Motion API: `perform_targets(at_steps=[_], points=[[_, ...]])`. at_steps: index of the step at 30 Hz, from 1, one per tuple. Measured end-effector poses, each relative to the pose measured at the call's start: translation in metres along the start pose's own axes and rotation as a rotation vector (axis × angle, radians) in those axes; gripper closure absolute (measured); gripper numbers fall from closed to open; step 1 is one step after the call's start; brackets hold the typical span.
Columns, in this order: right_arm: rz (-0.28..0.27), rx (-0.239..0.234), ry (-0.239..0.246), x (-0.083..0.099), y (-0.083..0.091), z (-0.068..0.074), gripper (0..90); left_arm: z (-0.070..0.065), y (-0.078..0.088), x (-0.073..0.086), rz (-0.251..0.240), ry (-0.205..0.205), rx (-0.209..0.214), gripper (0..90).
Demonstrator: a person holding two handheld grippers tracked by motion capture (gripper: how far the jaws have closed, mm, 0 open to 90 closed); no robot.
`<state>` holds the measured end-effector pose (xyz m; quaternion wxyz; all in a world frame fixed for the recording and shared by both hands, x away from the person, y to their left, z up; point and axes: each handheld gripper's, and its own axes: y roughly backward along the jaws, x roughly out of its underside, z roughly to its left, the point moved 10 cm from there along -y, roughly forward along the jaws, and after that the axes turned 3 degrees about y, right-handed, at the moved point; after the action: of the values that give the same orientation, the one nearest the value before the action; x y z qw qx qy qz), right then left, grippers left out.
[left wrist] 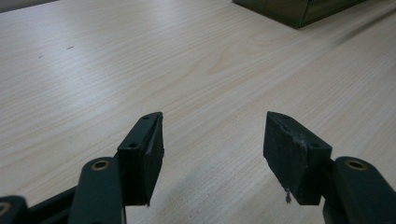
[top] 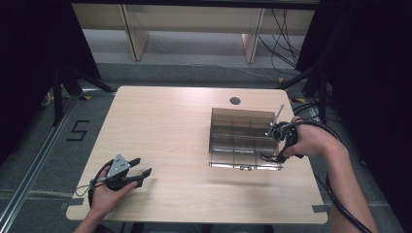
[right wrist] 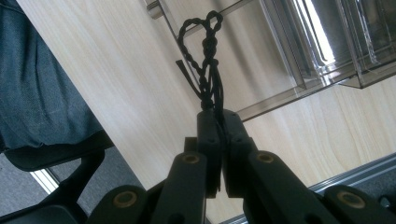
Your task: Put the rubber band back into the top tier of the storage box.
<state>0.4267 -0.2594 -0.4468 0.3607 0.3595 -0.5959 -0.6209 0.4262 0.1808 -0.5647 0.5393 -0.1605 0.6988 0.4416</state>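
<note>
A smoky clear compartment box (top: 228,133) stands on the right half of the wooden table (top: 165,121), its lid (top: 233,165) folded flat toward me. My right gripper (top: 281,154) hovers at the box's front right corner, shut on a black braided cord (top: 267,158). In the right gripper view the cord (right wrist: 208,51) rises from the closed right gripper (right wrist: 219,116) and ends in a loop above the box's clear edge (right wrist: 299,88). My left gripper (top: 143,166) rests near the table's front left, open with nothing between its fingers (left wrist: 144,154).
A round cable hole (top: 235,101) sits in the table behind the box. The box's corner (left wrist: 299,11) shows far off in the left gripper view. Black cables (top: 340,204) trail along the right forearm. Wooden furniture legs (top: 136,34) stand beyond the table.
</note>
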Motion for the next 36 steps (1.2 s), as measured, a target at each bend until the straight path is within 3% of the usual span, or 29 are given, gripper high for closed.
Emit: perform_targets(at_steps=[2,3,4,7,9,10,12,13,15,16,20,21,22,23,24,25,28,29,31,33,36], points=[[-0.010,-0.016,0.007,-0.002,-0.001,0.001,88.5,0.000,0.000,0.000,0.000,-0.001,-0.001,37.9],[0.005,0.003,-0.015,-0.001,-0.002,-0.001,88.5,0.000,0.000,0.000,0.000,-0.001,-0.001,38.0],[-0.009,-0.011,0.004,-0.003,-0.003,-0.001,88.5,0.000,0.000,0.000,0.000,-0.002,-0.001,37.9],[0.000,0.002,-0.014,-0.002,-0.004,-0.005,88.5,0.001,0.001,0.000,0.001,-0.007,-0.001,37.9],[-0.004,0.000,0.010,-0.003,-0.005,-0.007,88.4,0.000,0.001,0.000,0.000,-0.003,-0.001,37.9],[-0.003,-0.004,-0.030,-0.003,-0.005,-0.005,88.4,0.000,0.000,0.000,-0.001,0.000,0.000,37.9],[-0.006,0.005,-0.003,-0.003,-0.006,-0.010,88.4,0.000,0.000,0.000,-0.001,-0.002,0.002,37.9],[0.001,-0.011,-0.044,-0.004,-0.006,-0.006,88.4,0.000,0.000,0.000,0.001,0.006,-0.001,37.9],[-0.003,0.002,0.000,-0.004,-0.008,-0.013,88.3,0.000,0.001,0.000,0.000,-0.002,-0.001,37.9],[0.004,0.000,-0.038,-0.004,-0.008,-0.010,88.2,0.000,0.001,0.000,-0.001,-0.003,0.000,37.9],[0.008,0.006,-0.008,-0.006,-0.010,-0.016,88.2,0.000,0.001,0.000,-0.001,-0.003,0.000,37.9],[0.009,0.009,-0.037,-0.006,-0.010,-0.014,88.1,0.000,0.001,0.000,-0.001,-0.003,0.000,37.9],[0.003,0.011,-0.023,-0.007,-0.011,-0.016,88.2,0.000,0.001,0.000,-0.002,-0.004,0.000,37.9],[0.013,0.007,-0.043,-0.007,-0.012,-0.015,88.1,0.000,0.001,0.000,-0.002,-0.004,0.000,37.9],[0.006,0.003,-0.022,-0.008,-0.013,-0.017,88.1,0.000,0.001,0.000,-0.002,-0.002,0.000,37.9],[0.020,0.011,-0.045,-0.007,-0.013,-0.016,88.1,0.000,0.001,0.000,-0.003,-0.003,0.000,38.0],[0.022,0.008,-0.022,-0.008,-0.015,-0.019,88.0,0.000,0.001,0.000,-0.002,-0.003,0.000,38.0],[0.022,0.007,-0.040,-0.008,-0.015,-0.018,88.0,0.000,0.001,0.000,-0.002,-0.002,0.000,37.9],[0.014,0.004,-0.018,-0.010,-0.017,-0.019,88.0,0.000,0.001,0.000,-0.003,0.000,0.001,37.9],[0.008,0.003,-0.047,-0.011,-0.017,-0.018,87.9,0.000,0.001,0.000,-0.004,0.005,-0.001,37.9],[0.010,0.008,-0.027,-0.012,-0.019,-0.020,87.9,0.000,0.001,0.000,-0.003,-0.001,0.000,37.9]])
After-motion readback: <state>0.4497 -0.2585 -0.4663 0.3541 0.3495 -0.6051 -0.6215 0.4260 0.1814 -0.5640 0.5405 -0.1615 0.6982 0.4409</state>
